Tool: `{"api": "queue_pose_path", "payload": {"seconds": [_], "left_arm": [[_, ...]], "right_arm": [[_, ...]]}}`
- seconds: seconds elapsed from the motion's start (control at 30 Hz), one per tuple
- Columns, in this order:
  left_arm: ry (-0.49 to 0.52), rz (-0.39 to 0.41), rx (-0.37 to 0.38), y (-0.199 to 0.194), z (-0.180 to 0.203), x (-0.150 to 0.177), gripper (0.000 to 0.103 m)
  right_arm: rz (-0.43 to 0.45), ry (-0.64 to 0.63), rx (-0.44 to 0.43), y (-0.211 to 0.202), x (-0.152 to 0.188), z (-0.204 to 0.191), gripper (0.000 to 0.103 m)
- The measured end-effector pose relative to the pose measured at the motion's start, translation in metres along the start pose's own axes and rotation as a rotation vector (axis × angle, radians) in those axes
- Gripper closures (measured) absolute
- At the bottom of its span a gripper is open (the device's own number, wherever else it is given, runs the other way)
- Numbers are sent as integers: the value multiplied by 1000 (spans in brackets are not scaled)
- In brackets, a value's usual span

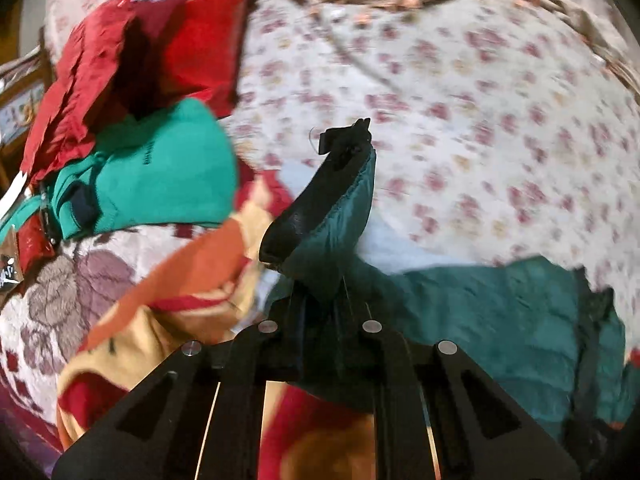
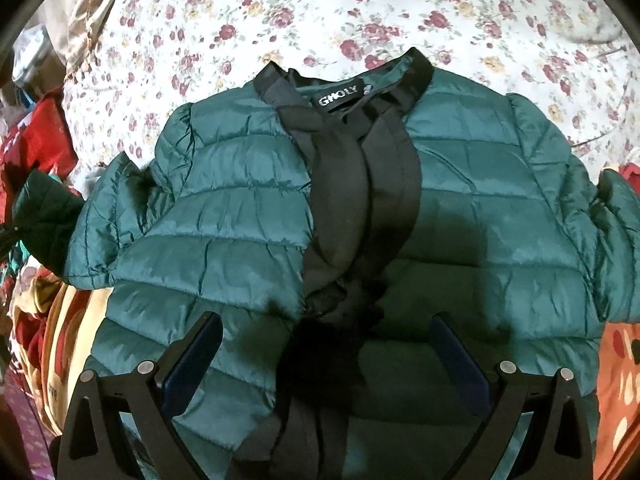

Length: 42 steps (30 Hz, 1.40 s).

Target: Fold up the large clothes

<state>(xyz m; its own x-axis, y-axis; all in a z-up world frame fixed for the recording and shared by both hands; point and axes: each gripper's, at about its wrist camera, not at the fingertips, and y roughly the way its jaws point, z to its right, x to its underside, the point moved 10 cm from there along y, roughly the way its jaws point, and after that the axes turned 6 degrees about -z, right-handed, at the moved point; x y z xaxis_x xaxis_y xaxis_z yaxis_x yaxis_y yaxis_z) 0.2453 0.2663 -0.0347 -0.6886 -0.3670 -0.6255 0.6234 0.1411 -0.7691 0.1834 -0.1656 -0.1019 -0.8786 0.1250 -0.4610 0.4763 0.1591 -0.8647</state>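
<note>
Green quilted jacket (image 2: 248,216) spread front-up on the floral bedsheet (image 2: 280,12); left gripper (image 1: 320,292) clamped on a lifted fold of its fabric. Right gripper (image 2: 328,360) gapes wide above the hem, holding nothing.

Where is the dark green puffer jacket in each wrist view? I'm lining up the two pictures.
Left wrist view: dark green puffer jacket at lower right, a black-trimmed edge pinched up at centre.
Right wrist view: it fills the middle, collar at top.
Shared landmark: the floral bedsheet behind it in both views.
</note>
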Motion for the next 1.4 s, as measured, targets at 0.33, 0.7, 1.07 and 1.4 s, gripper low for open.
{"api": "queue_pose_path", "payload": {"seconds": [0.33,0.7,1.07,1.4], "left_arm": [[128,-13,53,-16,90,34,93],[253,-16,177,-50,192,68,93],[372,-45,283,-66,294,101,93],[457,-111,330,-52,356,140,93]], "right_arm": [[0,42,51,-14,15,42,0],[2,112,59,-23,24,77,0],[11,177,89,-33,29,116,0],[21,208,98,-38,31,140,0]]}}
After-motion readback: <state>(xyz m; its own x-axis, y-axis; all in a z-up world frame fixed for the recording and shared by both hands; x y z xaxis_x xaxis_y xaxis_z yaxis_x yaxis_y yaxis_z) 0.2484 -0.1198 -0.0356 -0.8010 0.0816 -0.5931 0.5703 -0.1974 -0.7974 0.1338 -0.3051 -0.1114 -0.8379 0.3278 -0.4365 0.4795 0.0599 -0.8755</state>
